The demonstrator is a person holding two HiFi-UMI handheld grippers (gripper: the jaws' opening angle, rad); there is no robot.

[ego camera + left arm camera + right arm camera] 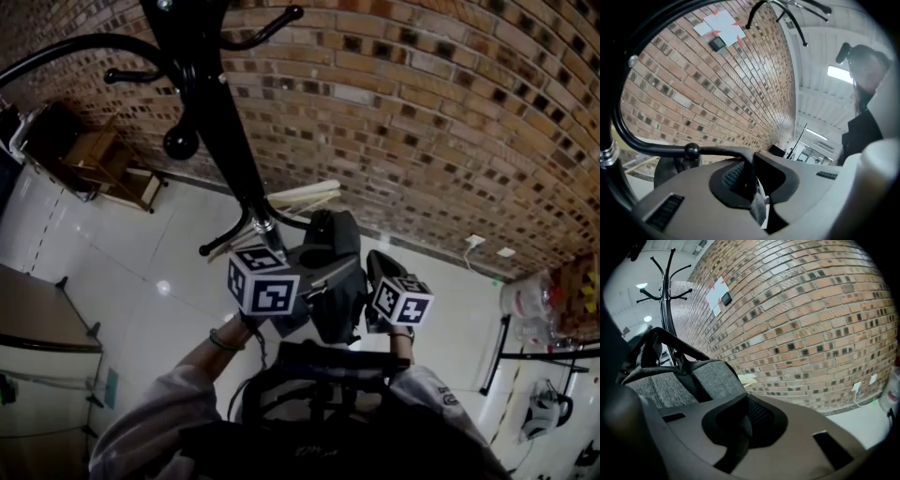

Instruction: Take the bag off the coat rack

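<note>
- The left gripper (319,267) is being held out in front of the person, its jaws (752,187) pinching together on a thin black strap (751,180) of the dark grey fabric bag (336,234), with a white tag showing just behind the pads
- The right gripper (375,277) is sitting just to the right of the left one, its jaws (738,427) clamping a dark fold of the bag's fabric
- The bag is hanging between the two grippers and touching both; in the right gripper view its grey panels (708,376) and black straps are lying just left of that gripper's jaws
- The black metal coat rack (220,122) is standing beyond the left gripper, its pole running up past the marker cube
- A ball-tipped hook (691,150) of the rack is reaching across just beyond and to the left of the left gripper's jaws; I cannot tell whether the strap is resting on it
- A red brick wall (422,122) is running behind both grippers, and a white tiled floor (169,262) is lying beneath them
- Pale wooden slats (305,195) are leaning at the wall's foot just beyond the bag, and a brown wooden chair (103,159) is standing well to the left of the left gripper
</note>
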